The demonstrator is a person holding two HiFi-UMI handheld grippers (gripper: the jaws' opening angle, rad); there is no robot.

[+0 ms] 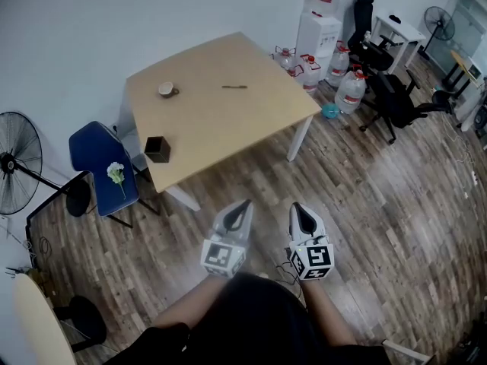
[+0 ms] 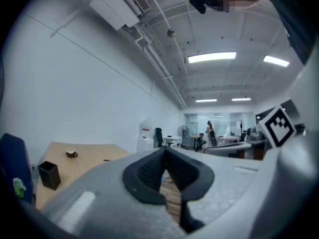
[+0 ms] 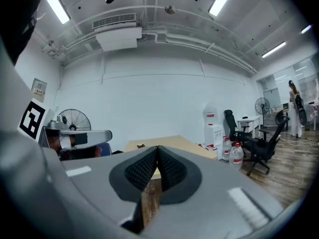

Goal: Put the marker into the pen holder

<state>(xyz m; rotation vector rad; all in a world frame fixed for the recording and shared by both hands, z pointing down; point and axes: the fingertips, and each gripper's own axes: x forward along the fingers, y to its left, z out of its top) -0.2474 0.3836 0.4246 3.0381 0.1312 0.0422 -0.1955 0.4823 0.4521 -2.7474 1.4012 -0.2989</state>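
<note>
Honestly, nothing is getting grabbed yet: the person is standing well back from the bench point(image 1: 266, 112), holding both claws low at 6 o'clock in the head view. The left claw point(image 1: 242, 207) is sitting with its jaws pressed together at the tips and nothing between them. The right claw point(image 1: 300, 208) is doing the same, also empty.

The marker point(image 1: 234, 87) is lying flat out in the open on the bench, up around 12 o'clock from the claws. A cup point(image 1: 167, 90) is sitting at its 9 o'clock, and the black pen holder point(image 1: 157, 148) is down at roughly its 8 o'clock, near the bench edge.

My guess is the marker is going to be light, stiff and a bit slick, so it's probably rolling away if nudged. I'd be pinching it across the barrel near the middle, leaving one end free for tipping down into the pen holder's open top.
</note>
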